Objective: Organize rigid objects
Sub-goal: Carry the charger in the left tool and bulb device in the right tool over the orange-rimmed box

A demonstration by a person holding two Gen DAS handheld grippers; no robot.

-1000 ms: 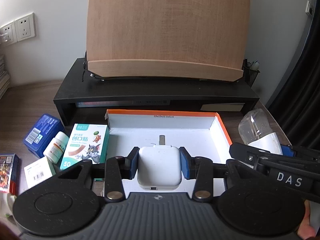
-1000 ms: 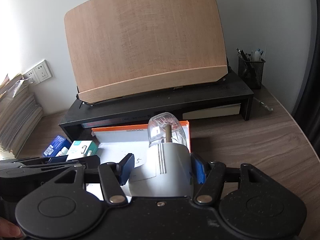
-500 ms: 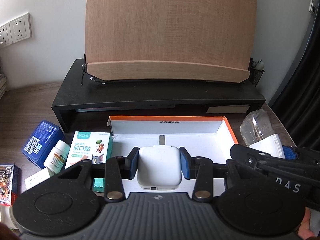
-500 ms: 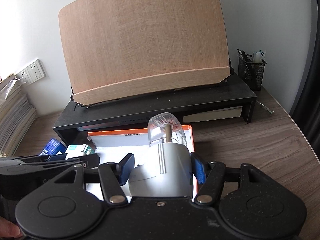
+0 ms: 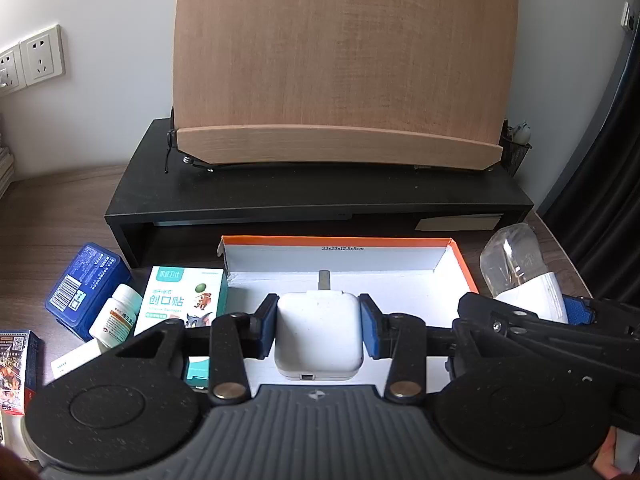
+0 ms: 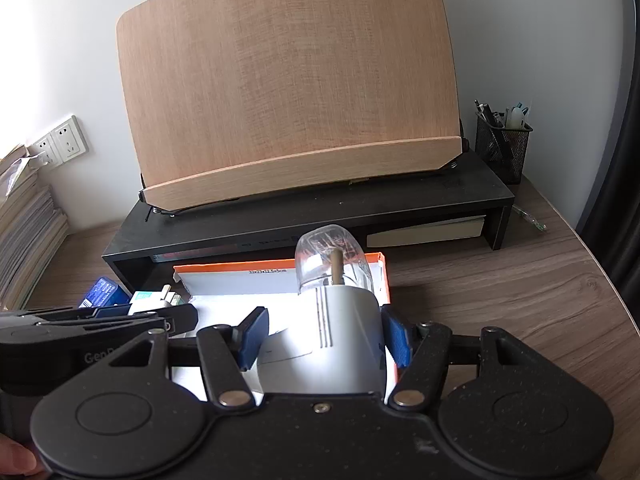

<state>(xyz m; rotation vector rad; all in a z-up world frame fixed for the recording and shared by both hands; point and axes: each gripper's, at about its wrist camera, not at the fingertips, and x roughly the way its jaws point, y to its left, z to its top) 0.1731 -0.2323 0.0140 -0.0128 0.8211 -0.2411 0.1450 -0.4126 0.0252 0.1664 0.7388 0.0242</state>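
Observation:
My left gripper [image 5: 319, 332] is shut on a white square charger [image 5: 319, 336], held over the white floor of an open orange-rimmed box [image 5: 458, 258]. My right gripper [image 6: 324, 336] is shut on a white plug adapter with a clear cap [image 6: 340, 320], held over the same box's right side [image 6: 382, 280]. The adapter also shows at the right in the left wrist view [image 5: 520, 276]. The left gripper and its charger show at the left in the right wrist view [image 6: 168, 296].
Left of the box lie a teal bandage box [image 5: 182, 300], a white pill bottle [image 5: 116, 318], a blue box [image 5: 86, 286] and a small carton [image 5: 16, 360]. Behind stands a black riser [image 5: 320, 196] with a wooden board [image 5: 340, 68]. A mesh pen holder [image 6: 502, 146] sits far right.
Both grippers have risen and drawn back slightly with their loads; the box and riser sit lower and farther in view. Both grips are unchanged.

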